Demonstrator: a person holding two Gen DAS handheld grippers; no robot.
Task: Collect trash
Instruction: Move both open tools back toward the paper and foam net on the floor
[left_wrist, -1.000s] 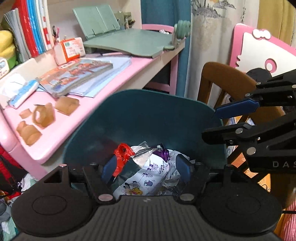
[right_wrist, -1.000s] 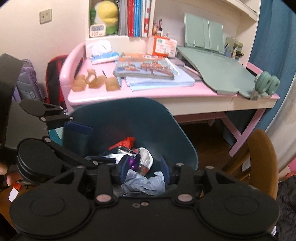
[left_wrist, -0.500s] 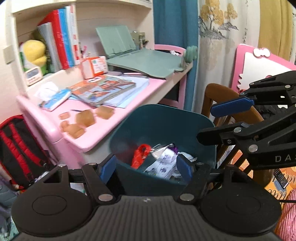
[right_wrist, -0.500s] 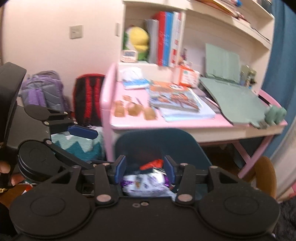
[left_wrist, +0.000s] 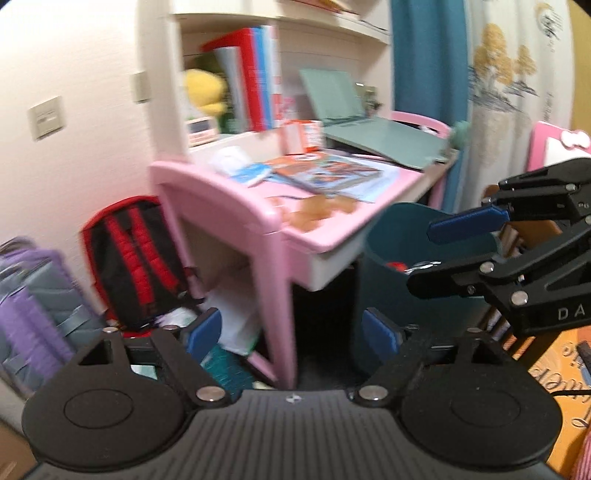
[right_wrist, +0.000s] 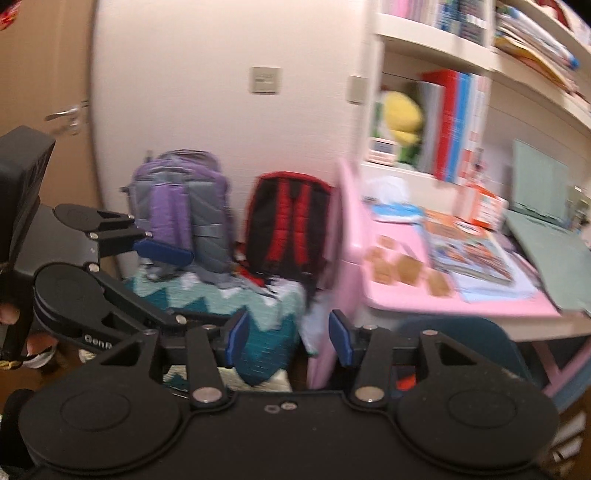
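The teal trash bin (left_wrist: 399, 295) stands beside the pink desk (left_wrist: 258, 218), with a red scrap (left_wrist: 397, 265) and other wrappers showing inside. My left gripper (left_wrist: 291, 334) is back from the bin and to its left. Its jaws are opening and nothing is between them. My right gripper (right_wrist: 288, 338) is also opening and empty, and the bin (right_wrist: 461, 336) is low at its right. Each gripper shows in the other's view: the right gripper (left_wrist: 448, 254) over the bin, the left gripper (right_wrist: 184, 284) at the left. Brown crumpled pieces (left_wrist: 314, 212) (right_wrist: 406, 269) lie on the desk's near corner.
A red-and-black backpack (right_wrist: 288, 225) and a purple backpack (right_wrist: 184, 199) lean on the wall left of the desk, above a teal zigzag cloth (right_wrist: 236, 306). Books (left_wrist: 328, 173), a tissue pack (left_wrist: 251, 171) and a green stand (left_wrist: 373, 125) crowd the desk. A door (right_wrist: 48, 92) is far left.
Both grippers pulled back and up from inside the bin and swung left, leaving the wrappers in it. Both pairs of jaws have spread wider.
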